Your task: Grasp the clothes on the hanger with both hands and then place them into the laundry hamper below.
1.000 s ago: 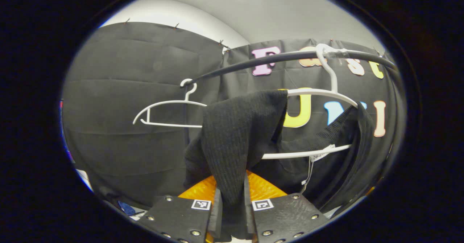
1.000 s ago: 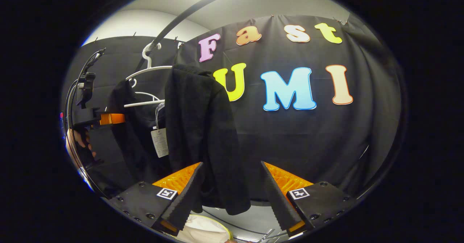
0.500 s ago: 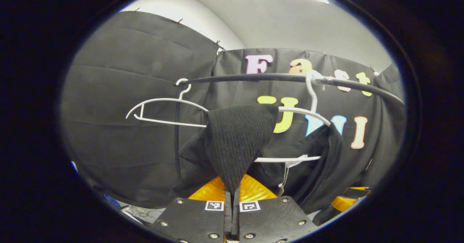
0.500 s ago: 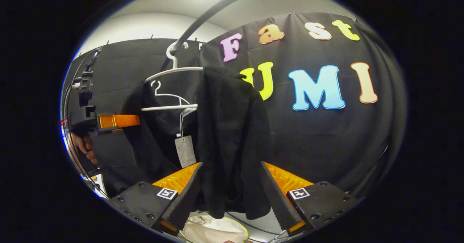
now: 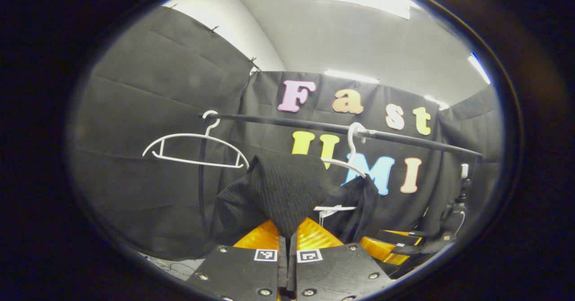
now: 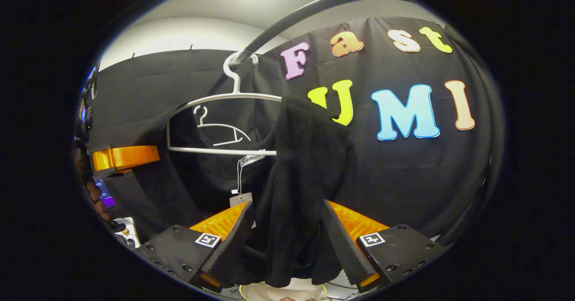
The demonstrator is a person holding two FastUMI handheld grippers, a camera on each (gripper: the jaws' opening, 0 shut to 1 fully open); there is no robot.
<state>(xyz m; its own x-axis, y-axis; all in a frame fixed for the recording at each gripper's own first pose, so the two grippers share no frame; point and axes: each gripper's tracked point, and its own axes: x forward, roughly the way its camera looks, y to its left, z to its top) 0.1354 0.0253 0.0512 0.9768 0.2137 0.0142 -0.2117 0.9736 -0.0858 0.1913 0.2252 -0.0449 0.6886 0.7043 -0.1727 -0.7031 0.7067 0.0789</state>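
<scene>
The garment is hanging from a white hanger on the black rail, one shoulder draped over each end of the hanger. It is a dark ribbed knit, and it looks soft, limp and fairly light: it will be sagging and stretching under any pull rather than keeping a shape, and the ribbing should be giving good friction, so slipping out of a firm pinch seems unlikely. The risk is rather that the knit is catching on the hanger ends as it comes off. The best places to hold are the two shoulder folds, close under the hanger, so both sides are lifting clear together.

The left tongs are pressed together on the point of the left shoulder fold, which is running up from between them to the hanger. In the right gripper view these tongs are sitting at the far left, beside the cloth.

The right tongs are standing apart, with the other shoulder fold hanging down between the two fingers; the cloth is looking close to both, but a firm pinch is not yet made.

A pale, rimmed edge, probably the hamper, is peeking out below the right tongs, under the garment. A second, bare hanger is hanging further along the rail.
</scene>
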